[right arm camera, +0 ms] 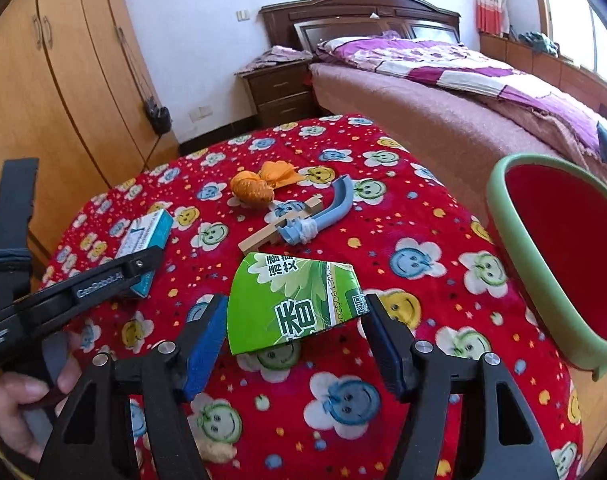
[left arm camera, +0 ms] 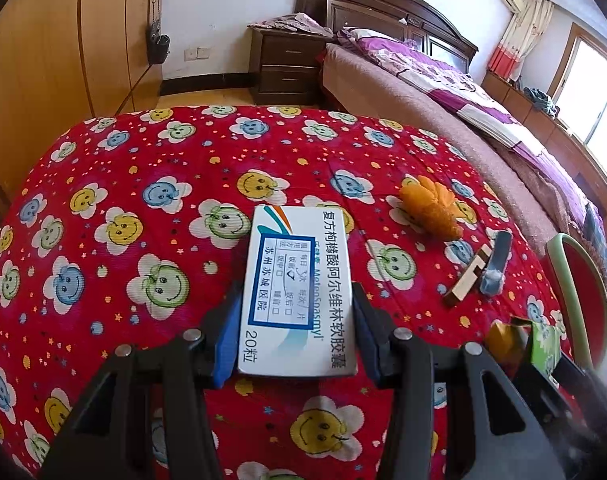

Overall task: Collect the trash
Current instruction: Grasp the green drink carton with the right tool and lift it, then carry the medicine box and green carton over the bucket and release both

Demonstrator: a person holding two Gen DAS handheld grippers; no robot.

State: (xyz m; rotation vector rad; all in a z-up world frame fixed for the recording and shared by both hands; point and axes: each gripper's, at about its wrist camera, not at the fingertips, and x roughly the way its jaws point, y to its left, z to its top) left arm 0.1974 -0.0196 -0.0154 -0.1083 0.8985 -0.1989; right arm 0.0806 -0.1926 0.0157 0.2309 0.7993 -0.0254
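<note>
Left gripper (left arm camera: 297,320) clamped on white medicine box (left arm camera: 291,288), box raised over red smiley tablecloth (left arm camera: 123,160). Right gripper (right arm camera: 297,334) straddling green carton (right arm camera: 291,304); left pad touching its edge, right pad's contact unclear. Farther on: wooden block (right arm camera: 271,232), blue hook (right arm camera: 323,216), orange peel (right arm camera: 255,188) mid-table. Green-rimmed red bin (right arm camera: 543,280) off right edge.

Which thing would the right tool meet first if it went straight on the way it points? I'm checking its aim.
Probably the green packet, already lying between the right tool's open fingers.
</note>
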